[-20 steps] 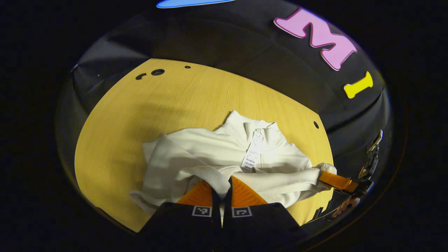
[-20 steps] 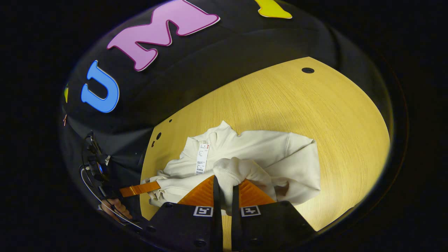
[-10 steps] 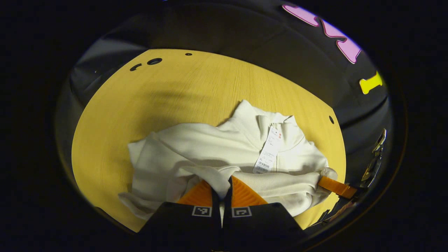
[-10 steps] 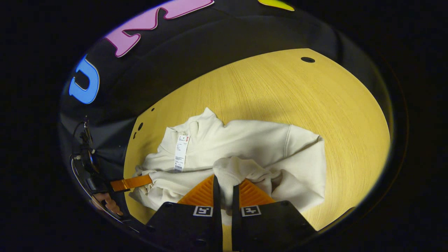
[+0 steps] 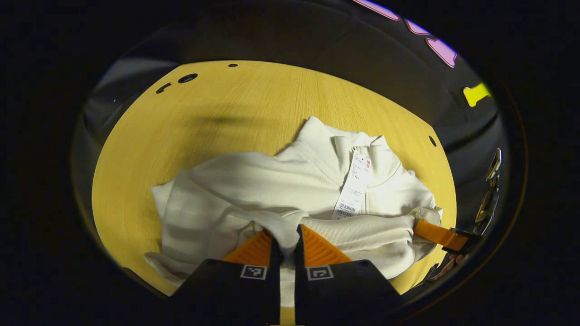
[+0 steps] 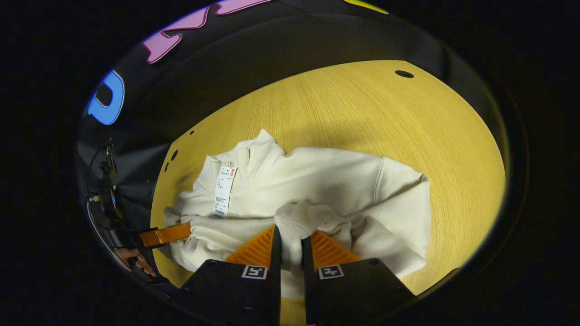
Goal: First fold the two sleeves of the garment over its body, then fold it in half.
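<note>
A cream sweatshirt (image 5: 253, 181) with a white hang tag (image 5: 355, 190) lies on the yellow wooden table (image 5: 204, 117), collar at the far side and both sleeves lying across its body. My left gripper (image 5: 286, 242) is shut on a pinched fold of the near hem. Farther right along the same hem, my right gripper (image 5: 419, 225) grips the garment's corner. In the right gripper view, the right gripper (image 6: 290, 242) is shut on a bunched lump of the sweatshirt (image 6: 326, 176), and the left gripper (image 6: 186, 229) holds the hem at the left.
The table (image 6: 385, 117) has bare wood beyond and beside the garment, with small round holes (image 5: 187, 78) (image 6: 403, 74) near its far corners. The black booth wall stands behind. A hand (image 6: 136, 263) holds the left gripper near the table's edge.
Both grippers stay shut on the hem. Both views have tipped down and closed in: the sweatshirt looks larger, and more of the table shows beyond it.
</note>
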`<action>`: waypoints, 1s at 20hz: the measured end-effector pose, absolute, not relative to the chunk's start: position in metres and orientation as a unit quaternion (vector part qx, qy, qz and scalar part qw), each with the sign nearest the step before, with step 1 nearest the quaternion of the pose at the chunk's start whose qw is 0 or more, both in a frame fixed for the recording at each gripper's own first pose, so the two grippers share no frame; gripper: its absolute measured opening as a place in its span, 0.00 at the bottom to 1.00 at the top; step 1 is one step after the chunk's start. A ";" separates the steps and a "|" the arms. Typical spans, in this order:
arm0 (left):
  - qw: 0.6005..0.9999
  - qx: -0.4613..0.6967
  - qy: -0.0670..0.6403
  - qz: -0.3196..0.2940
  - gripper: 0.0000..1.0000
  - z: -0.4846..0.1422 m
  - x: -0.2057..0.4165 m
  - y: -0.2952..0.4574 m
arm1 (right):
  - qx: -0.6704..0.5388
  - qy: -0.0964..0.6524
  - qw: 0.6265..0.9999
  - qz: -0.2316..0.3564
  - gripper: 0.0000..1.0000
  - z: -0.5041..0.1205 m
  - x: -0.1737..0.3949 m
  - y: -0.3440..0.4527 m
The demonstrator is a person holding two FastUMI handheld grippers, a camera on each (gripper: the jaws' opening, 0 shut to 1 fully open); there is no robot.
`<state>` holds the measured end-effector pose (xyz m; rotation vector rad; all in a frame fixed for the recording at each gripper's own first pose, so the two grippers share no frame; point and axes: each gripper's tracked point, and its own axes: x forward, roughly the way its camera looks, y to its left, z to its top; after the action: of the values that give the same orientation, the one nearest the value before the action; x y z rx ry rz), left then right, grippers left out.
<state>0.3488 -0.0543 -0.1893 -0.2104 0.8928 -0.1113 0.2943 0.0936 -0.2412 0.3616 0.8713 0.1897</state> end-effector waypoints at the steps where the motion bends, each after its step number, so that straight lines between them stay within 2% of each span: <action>1: 0.895 -0.103 0.431 -0.047 0.19 -0.191 0.349 -0.052 | 0.175 0.418 0.886 0.093 0.28 -0.241 0.294 0.095; 2: 0.895 -0.108 0.431 -0.044 0.22 -0.190 0.348 -0.052 | 0.177 0.419 0.885 0.095 0.29 -0.240 0.294 0.096; 5: 0.896 -0.104 0.430 -0.039 0.32 -0.188 0.347 -0.054 | 0.188 0.418 0.883 0.104 0.39 -0.233 0.290 0.101; 7: 0.899 -0.097 0.426 -0.040 0.34 -0.182 0.343 -0.054 | 0.192 0.413 0.884 0.109 0.58 -0.225 0.288 0.102; 9: 0.905 -0.098 0.412 -0.038 0.41 -0.173 0.340 -0.052 | 0.196 0.404 0.887 0.110 0.68 -0.215 0.285 0.098; 11: 0.915 -0.096 0.390 -0.036 0.54 -0.160 0.338 -0.050 | 0.197 0.394 0.891 0.110 0.74 -0.206 0.282 0.093; 14: 0.923 -0.094 0.370 -0.037 0.70 -0.147 0.329 -0.047 | 0.199 0.380 0.897 0.109 0.76 -0.193 0.278 0.083; 19: 0.934 -0.086 0.345 -0.040 0.74 -0.124 0.306 -0.041 | 0.218 0.359 0.900 0.115 0.76 -0.165 0.263 0.075; 20: 0.935 -0.088 0.341 -0.046 0.80 -0.119 0.301 -0.042 | 0.226 0.355 0.900 0.118 0.76 -0.158 0.259 0.076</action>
<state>0.3011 -0.0423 -0.1191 -0.1805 0.6972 -0.0943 0.2587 0.0755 -0.1578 0.4679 0.7342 0.2444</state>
